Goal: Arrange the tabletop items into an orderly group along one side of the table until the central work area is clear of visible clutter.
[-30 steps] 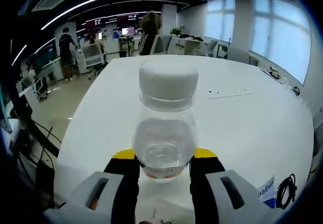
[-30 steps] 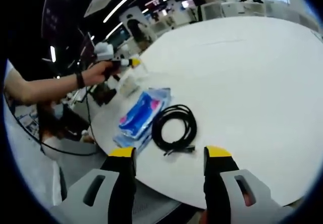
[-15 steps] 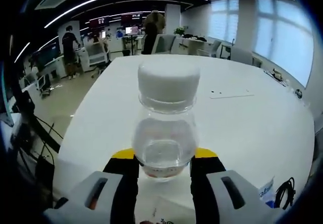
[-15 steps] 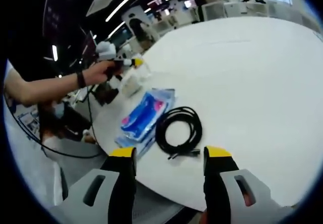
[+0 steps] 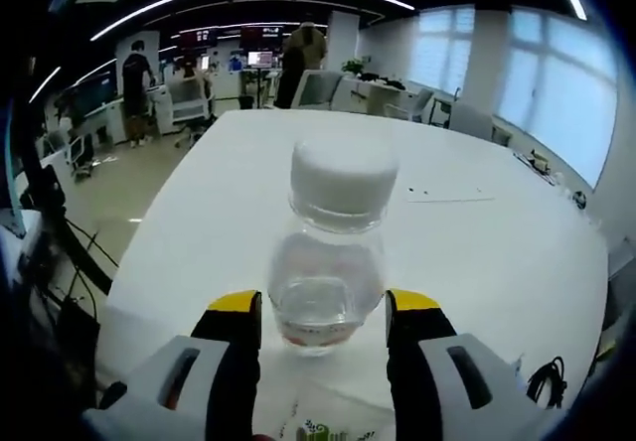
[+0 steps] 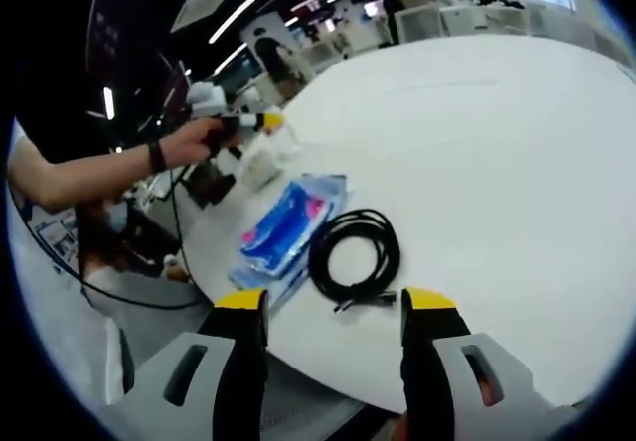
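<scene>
A small clear water bottle (image 5: 328, 262) with a white cap stands on the white table (image 5: 477, 252) between the jaws of my left gripper (image 5: 325, 307). The jaws stand slightly wider than the bottle, with a thin gap on its left side. In the right gripper view that left gripper (image 6: 260, 121) is held by a hand at the table's far left edge. My right gripper (image 6: 333, 307) is open and holds nothing. It hovers near a coiled black cable (image 6: 355, 257) and a blue and pink packet (image 6: 281, 230).
A white printed packet (image 5: 318, 426) lies just under my left gripper. The black cable (image 5: 542, 381) shows at the lower right. Sheets of paper (image 5: 452, 196) lie further across the table. People and desks (image 5: 134, 83) stand in the office behind.
My left gripper's jaws have spread a little off the bottle and the bottle looks smaller and lower in view. The right gripper view has barely shifted.
</scene>
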A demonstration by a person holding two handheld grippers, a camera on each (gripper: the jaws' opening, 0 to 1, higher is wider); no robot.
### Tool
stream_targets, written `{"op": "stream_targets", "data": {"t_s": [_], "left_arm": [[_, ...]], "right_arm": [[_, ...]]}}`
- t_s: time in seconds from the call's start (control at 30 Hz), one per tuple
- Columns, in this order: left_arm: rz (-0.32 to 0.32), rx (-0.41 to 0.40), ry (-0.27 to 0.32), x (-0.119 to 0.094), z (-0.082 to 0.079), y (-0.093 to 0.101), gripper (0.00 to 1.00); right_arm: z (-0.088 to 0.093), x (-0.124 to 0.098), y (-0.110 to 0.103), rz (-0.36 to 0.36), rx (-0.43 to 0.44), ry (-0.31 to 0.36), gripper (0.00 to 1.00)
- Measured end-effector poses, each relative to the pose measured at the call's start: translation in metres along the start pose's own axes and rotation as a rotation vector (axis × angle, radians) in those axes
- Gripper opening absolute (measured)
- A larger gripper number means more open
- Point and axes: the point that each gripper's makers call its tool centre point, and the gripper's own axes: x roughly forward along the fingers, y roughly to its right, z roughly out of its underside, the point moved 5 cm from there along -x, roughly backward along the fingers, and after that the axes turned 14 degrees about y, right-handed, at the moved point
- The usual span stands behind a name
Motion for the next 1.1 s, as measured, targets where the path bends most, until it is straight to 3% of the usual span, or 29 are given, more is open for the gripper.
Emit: {"op": "stream_targets", "data": {"t_s": [0.5, 0.73, 0.9, 1.1], "left_arm": [[-0.003, -0.026, 0.038, -0.037, -0.005, -0.013, 0.53], [0.013, -0.014, 0.035, -0.052, 0.001, -0.014, 0.53], [0.042, 0.031, 0.017, -0.064, 0.009, -0.01, 0.53], [0.128, 0.126, -0.034, -0.077, 0.02, -0.001, 0.54]], "right_arm": [[-0.004, 0.005, -0.006, -0.022, -0.01, 0.013, 0.52], [-0.003, 0.006, -0.013, -0.034, -0.019, 0.015, 0.52], [-0.003, 0.006, -0.014, -0.038, -0.022, 0.019, 0.52], [-0.002, 0.005, -0.017, -0.039, -0.023, 0.027, 0.52]]}}
